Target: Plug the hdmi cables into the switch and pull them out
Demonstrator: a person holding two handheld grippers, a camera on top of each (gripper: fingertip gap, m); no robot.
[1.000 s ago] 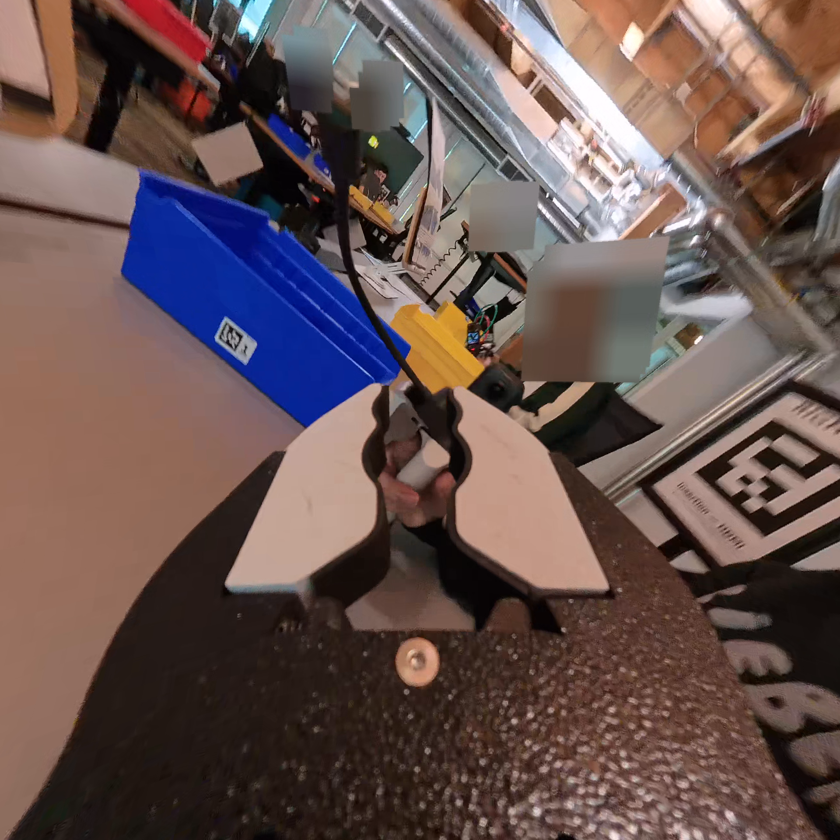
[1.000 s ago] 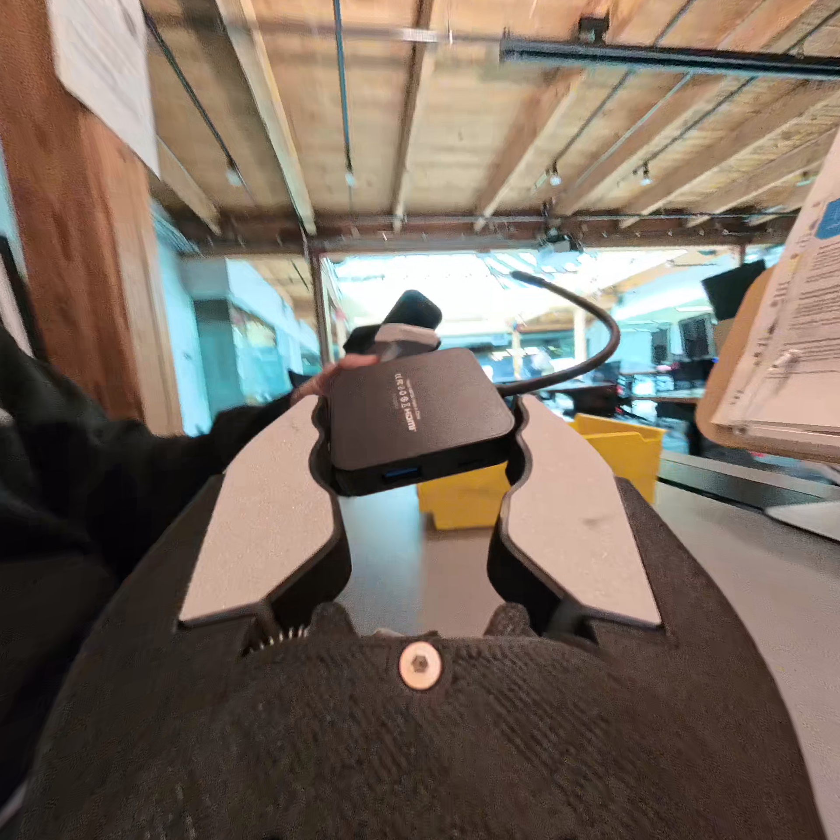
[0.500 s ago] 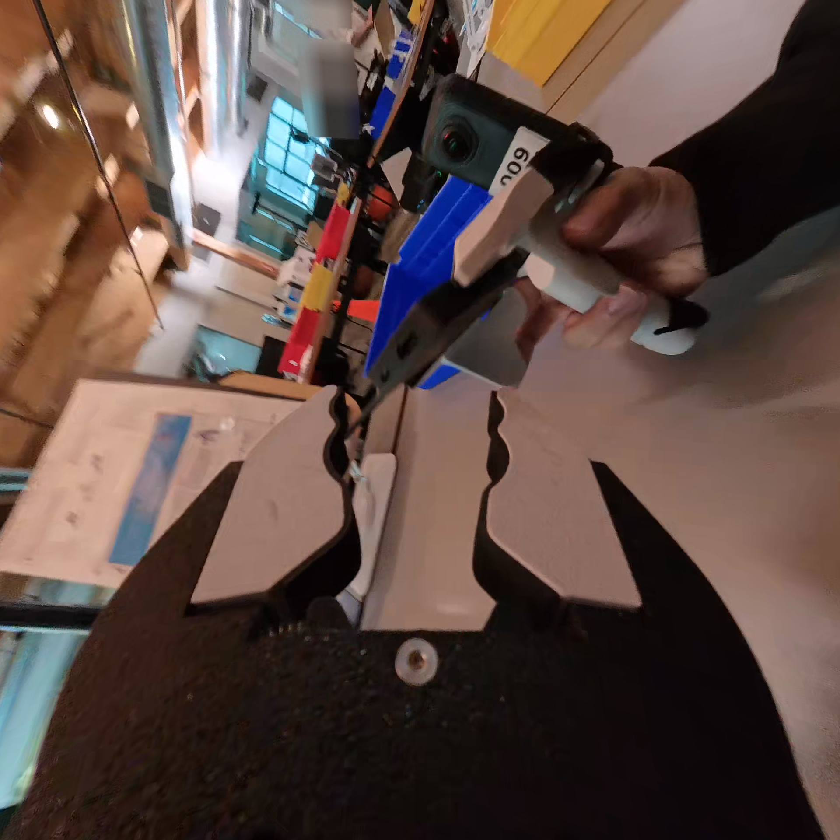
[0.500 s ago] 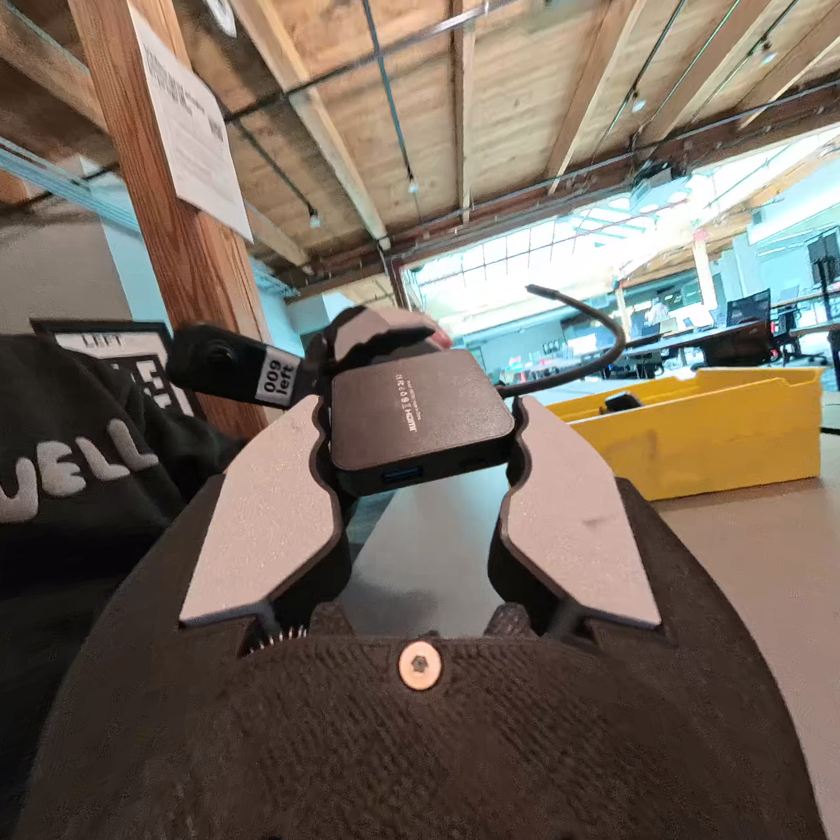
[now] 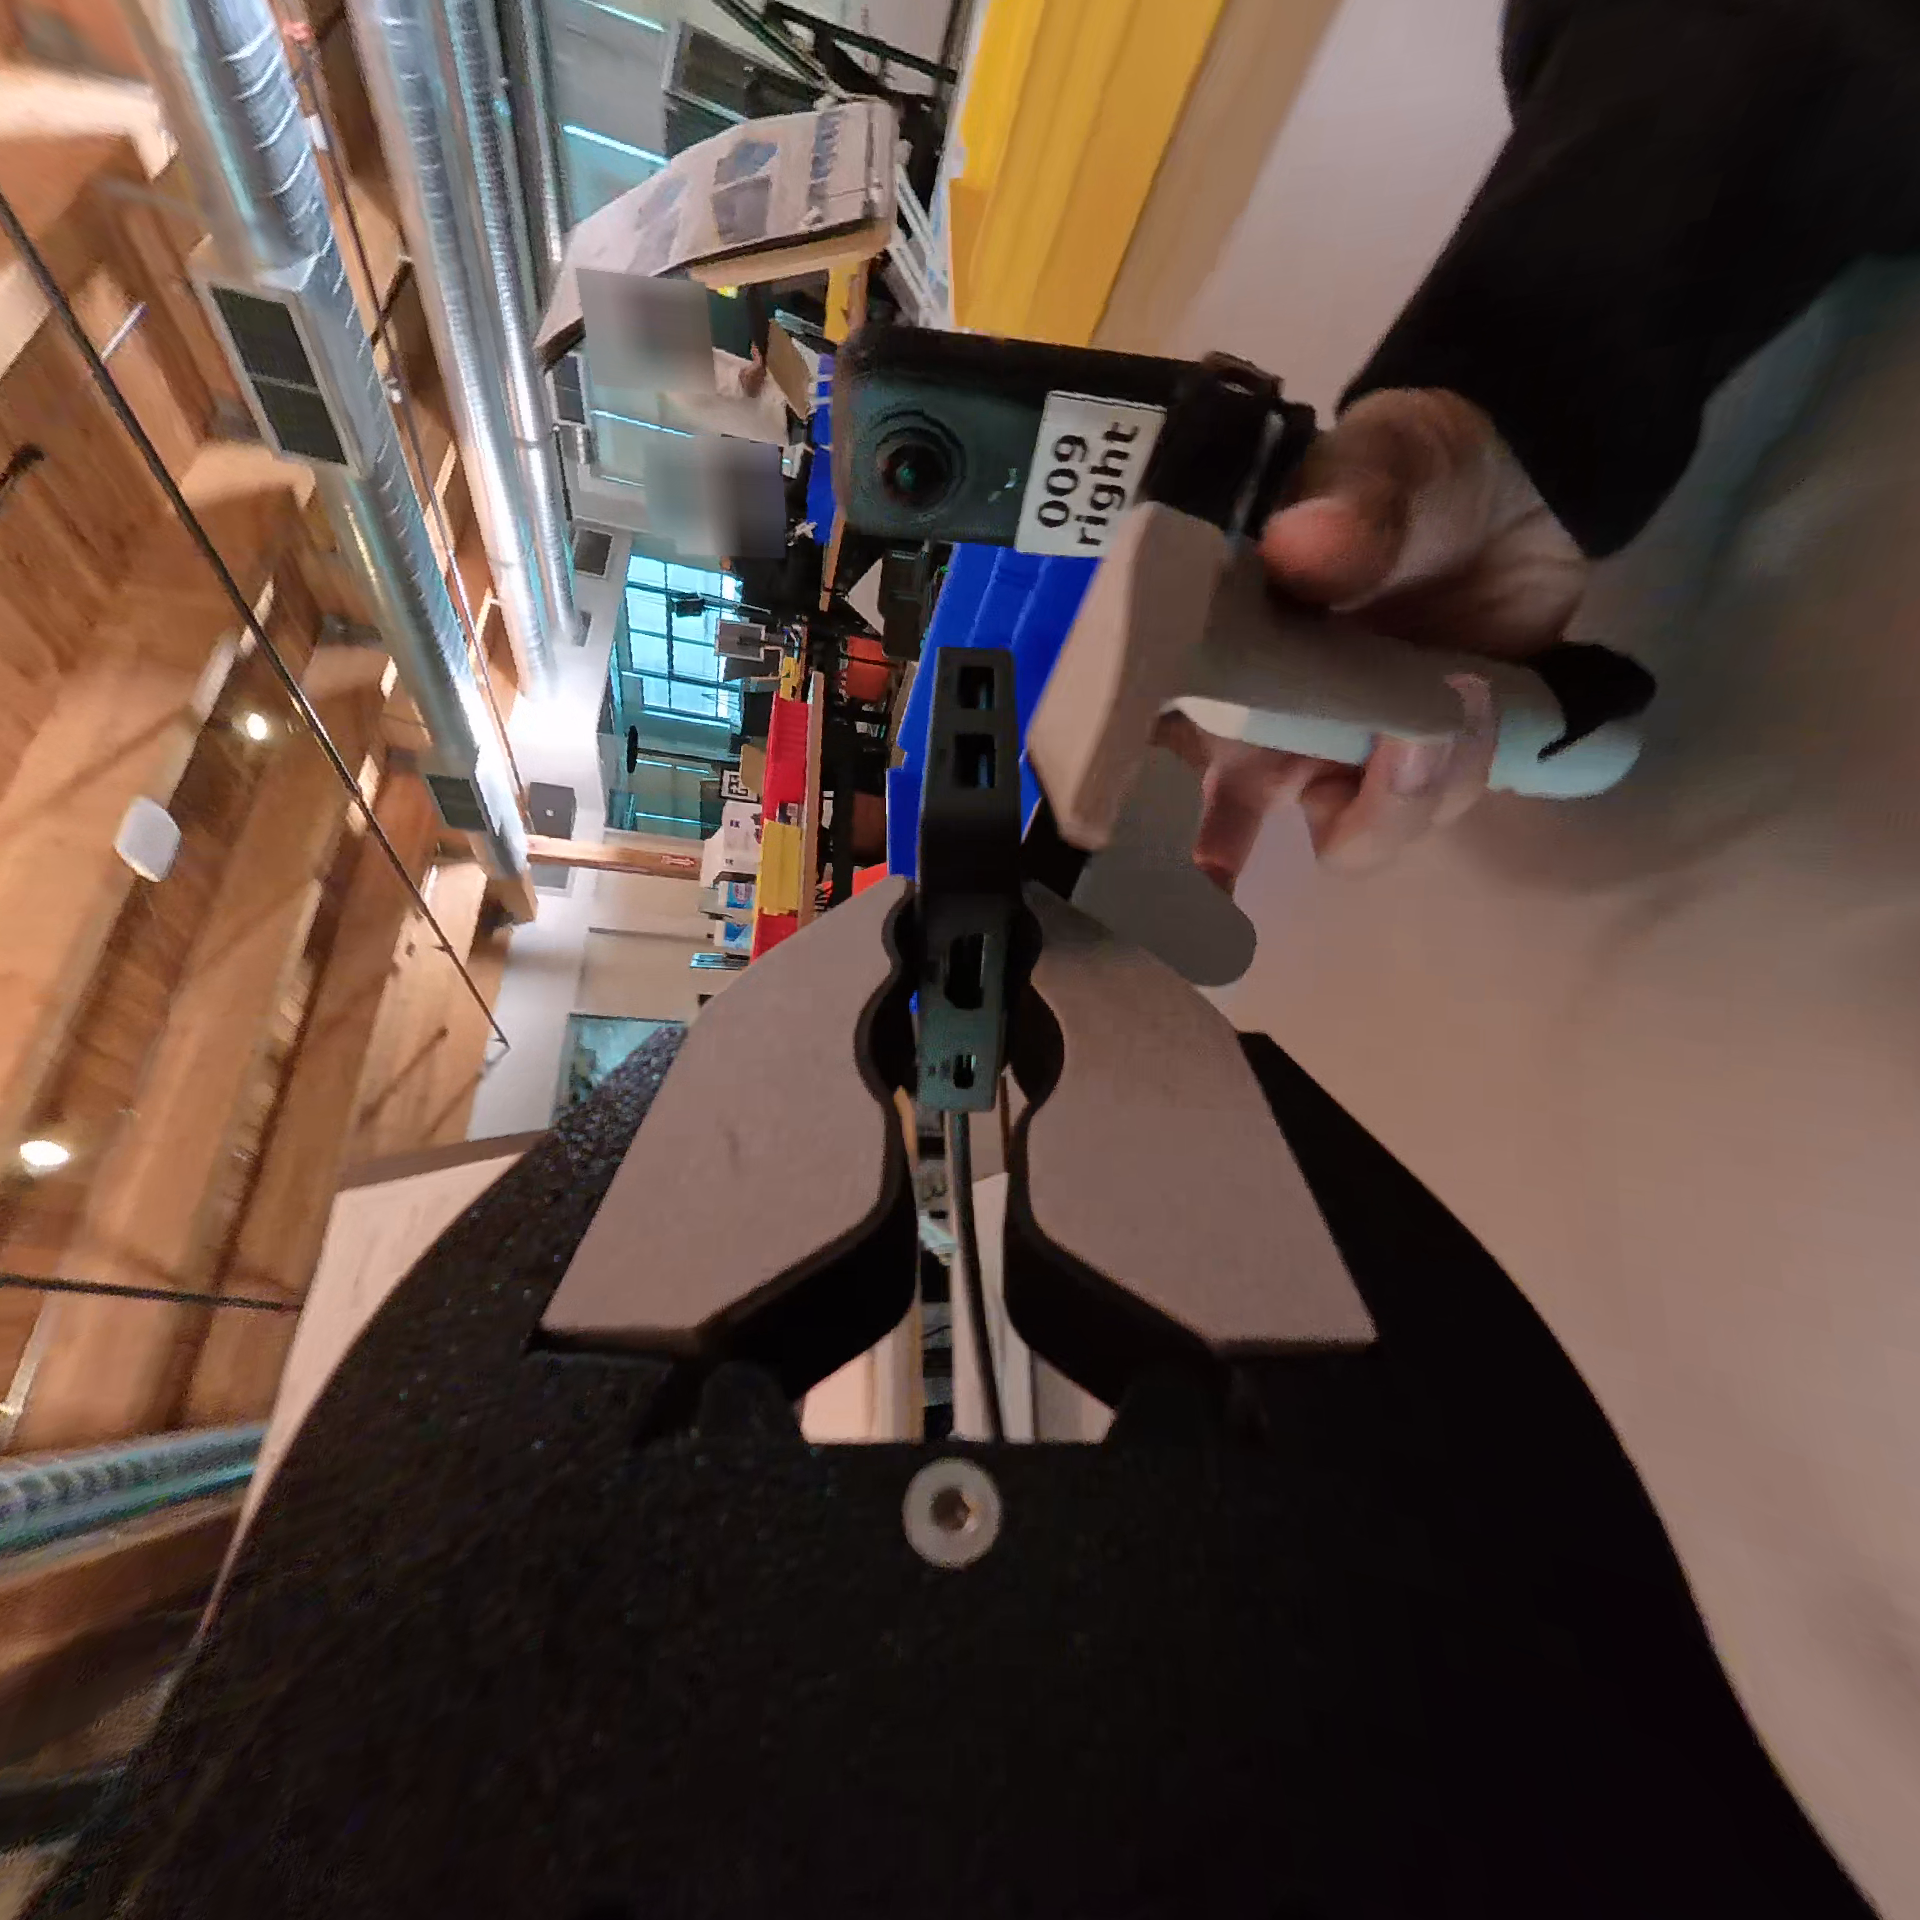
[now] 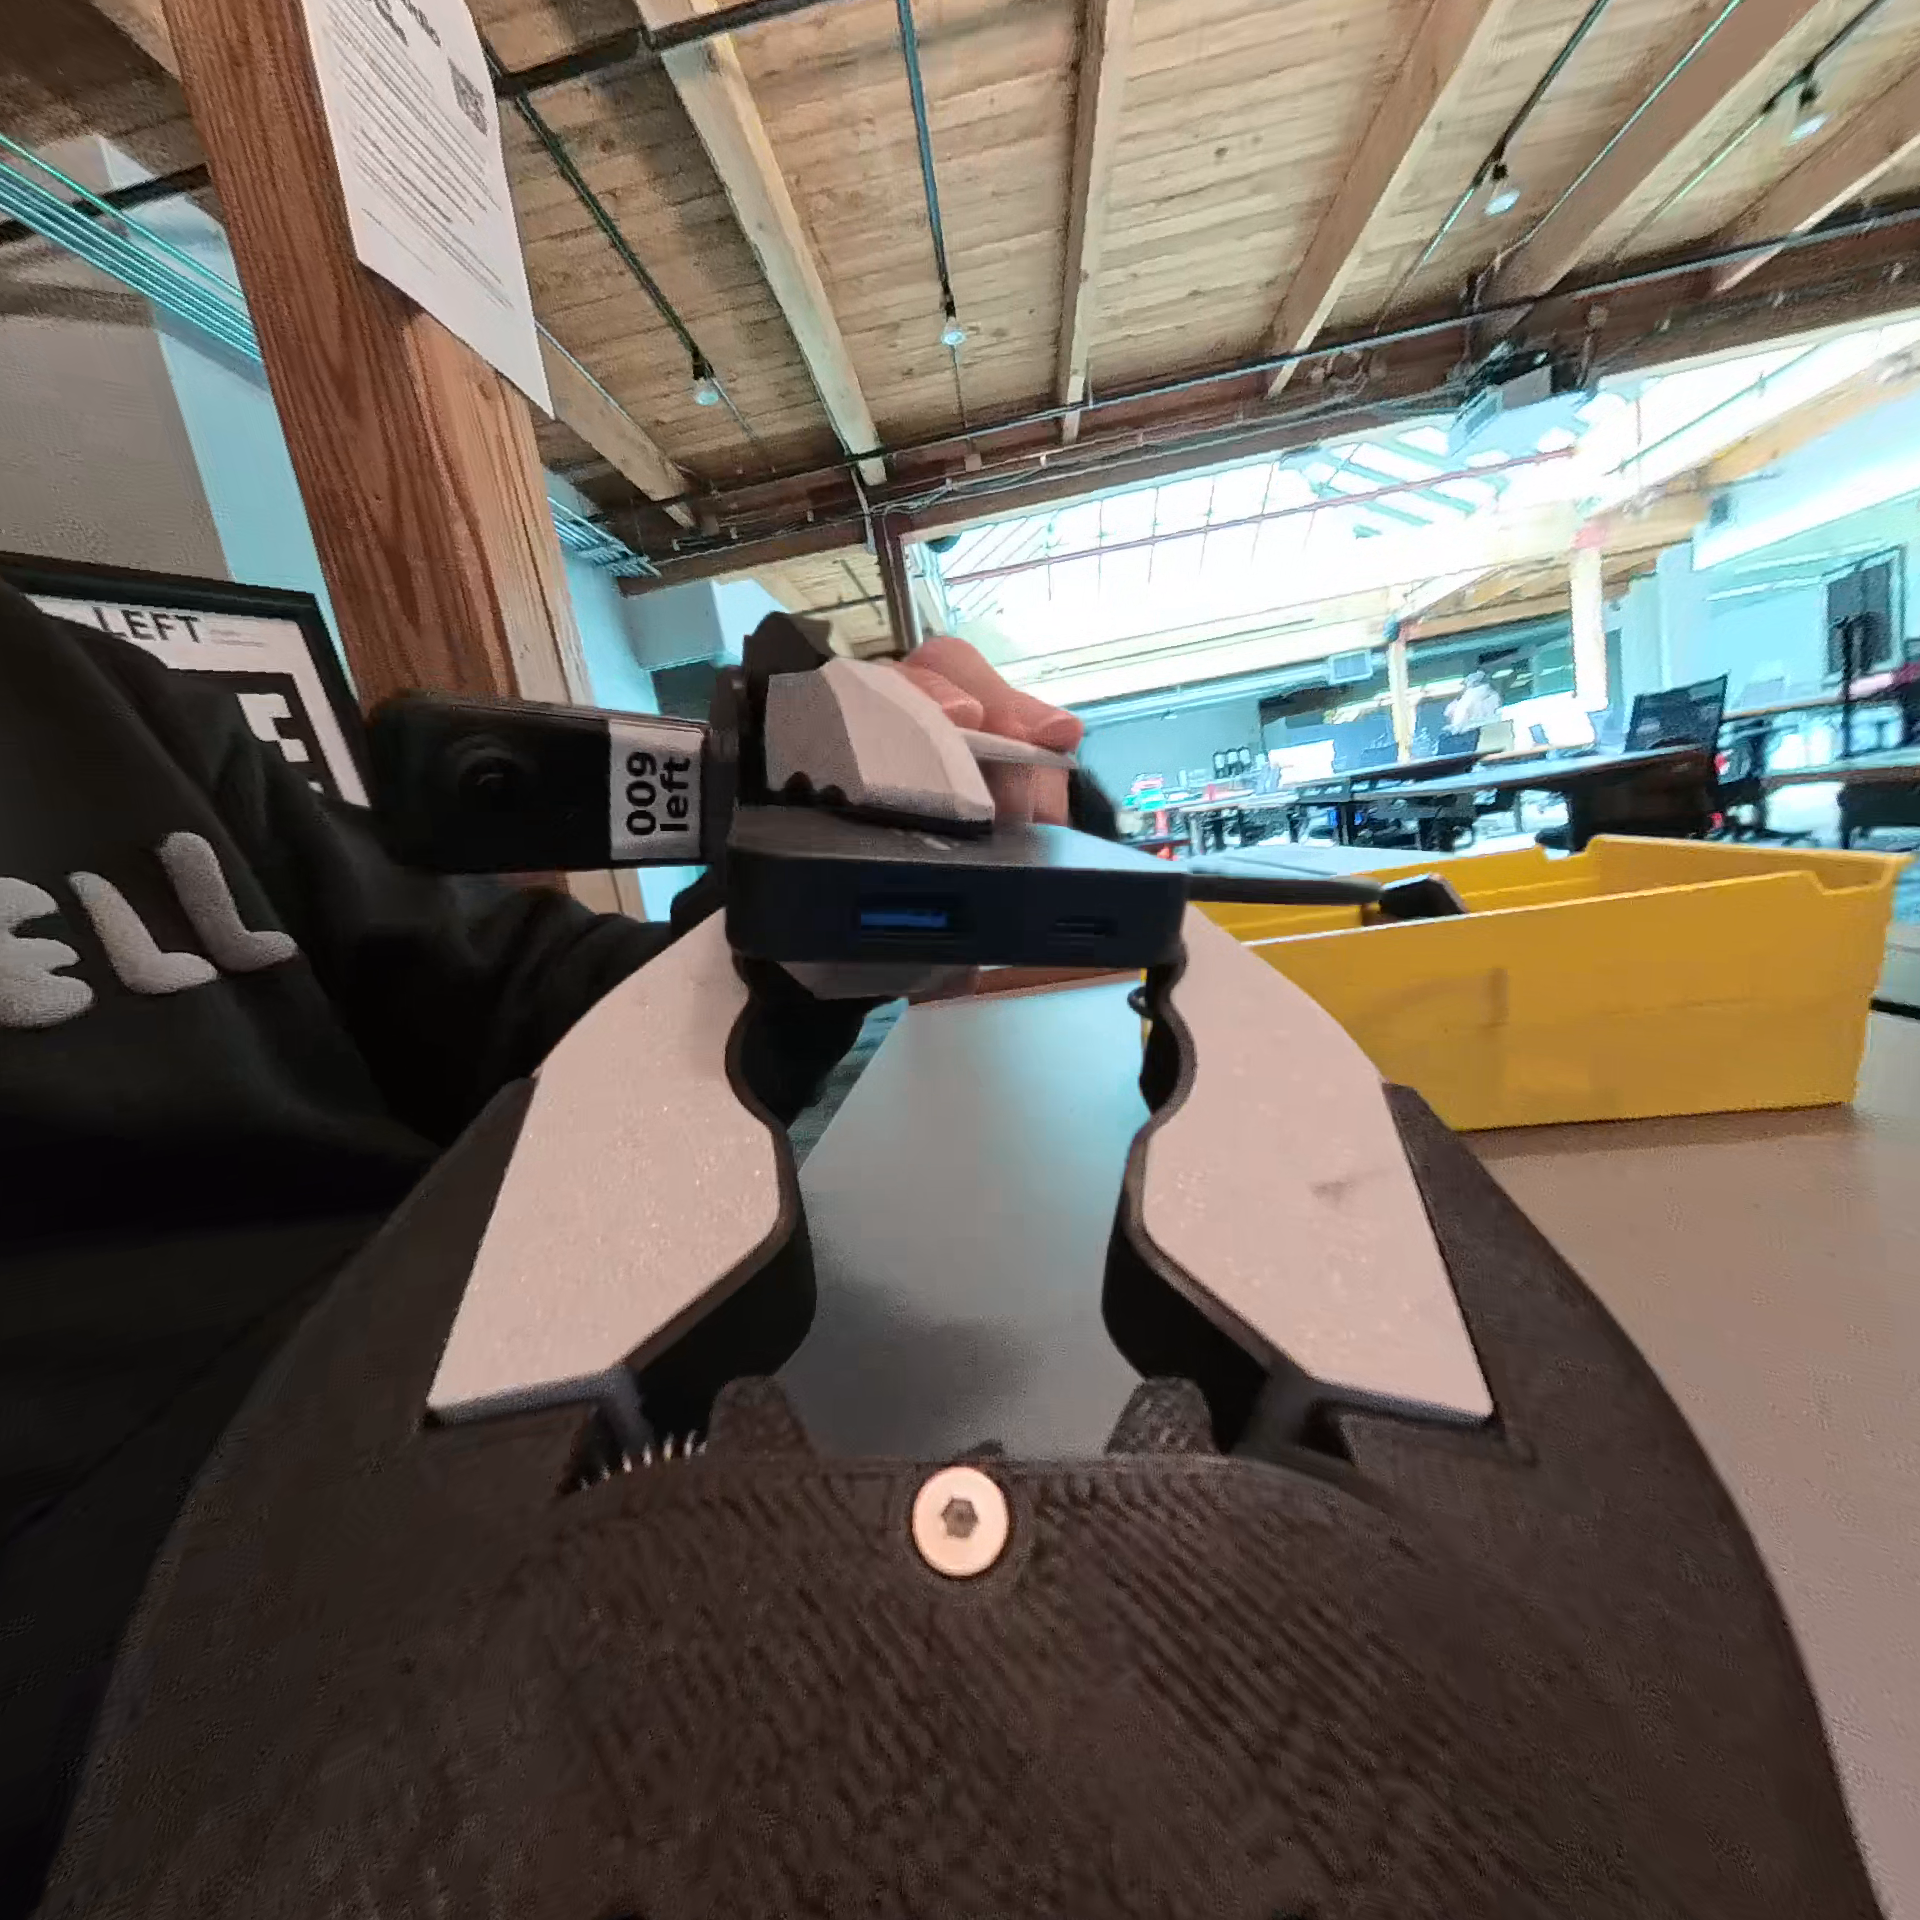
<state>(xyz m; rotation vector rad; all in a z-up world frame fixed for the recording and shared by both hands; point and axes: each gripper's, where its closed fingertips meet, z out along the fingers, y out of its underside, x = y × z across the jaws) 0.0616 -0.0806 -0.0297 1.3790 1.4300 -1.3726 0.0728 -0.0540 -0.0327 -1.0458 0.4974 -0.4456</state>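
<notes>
The black switch [image 6: 997, 920] is a flat box held level in the air, with a blue port on its near edge. My right gripper [image 6: 954, 956] is shut on its two short ends. My left gripper [image 5: 961, 935] is shut on the switch [image 5: 971, 810], clamping its flat faces, and the switch shows edge-on with several empty ports. In the right wrist view the left gripper [image 6: 868, 883] bites the far left corner. The right gripper [image 5: 1101, 831] shows beyond the switch in the left wrist view. A short black cable [image 6: 1278, 888] leaves the switch's right end. No HDMI plug shows in any port.
A yellow bin [image 6: 1507, 997] stands on the grey table [image 6: 1714, 1299] just right of the switch. A blue bin [image 5: 997, 623] lies beyond it. A wooden post [image 6: 395, 416] and the person's dark sleeve [image 6: 208, 1039] fill the left side.
My left gripper was shut on a black cable, then opened and turned, and is now shut on the switch. The right gripper has tipped the switch from tilted to level.
</notes>
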